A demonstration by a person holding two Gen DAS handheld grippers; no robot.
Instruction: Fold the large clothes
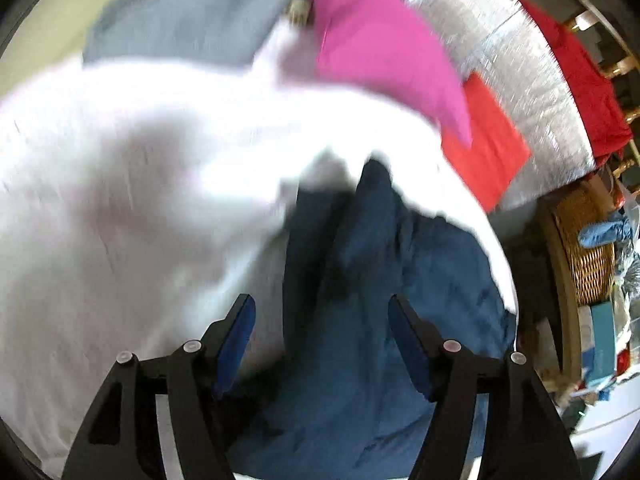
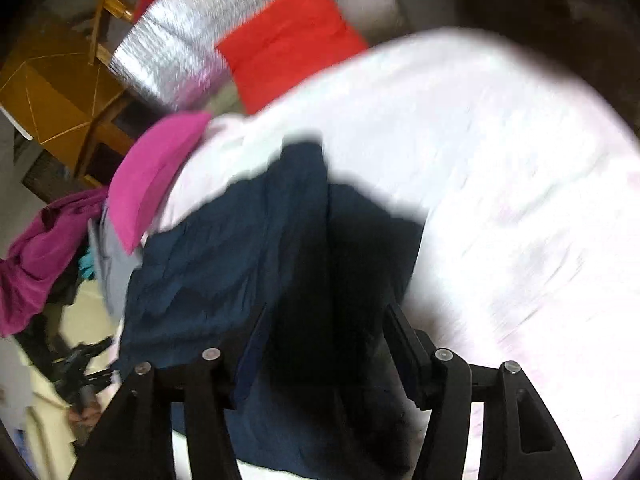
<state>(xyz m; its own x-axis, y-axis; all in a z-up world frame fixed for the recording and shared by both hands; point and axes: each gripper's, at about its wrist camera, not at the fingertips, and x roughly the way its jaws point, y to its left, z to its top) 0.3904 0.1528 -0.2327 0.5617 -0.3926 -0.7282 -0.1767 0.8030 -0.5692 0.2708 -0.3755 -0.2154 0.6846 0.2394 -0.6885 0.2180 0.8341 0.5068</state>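
Observation:
A dark navy garment (image 1: pixel 372 280) lies crumpled on a white sheet (image 1: pixel 100 200). In the left wrist view my left gripper (image 1: pixel 322 308) is open, its jaws wide apart just above the garment. In the right wrist view the same navy garment (image 2: pixel 240 240) lies on the white sheet (image 2: pixel 500 180). My right gripper (image 2: pixel 326 316) is open over the garment's shaded folds. Neither gripper holds cloth. Both views are blurred by motion.
A folded pink cloth (image 1: pixel 380 48), a folded red cloth (image 1: pixel 484 144) and a grey cloth (image 1: pixel 192 12) lie at the far side. A silver mat (image 1: pixel 520 64) and a wicker basket (image 1: pixel 588 240) are to the right. A magenta garment (image 2: pixel 36 256) hangs left in the right wrist view.

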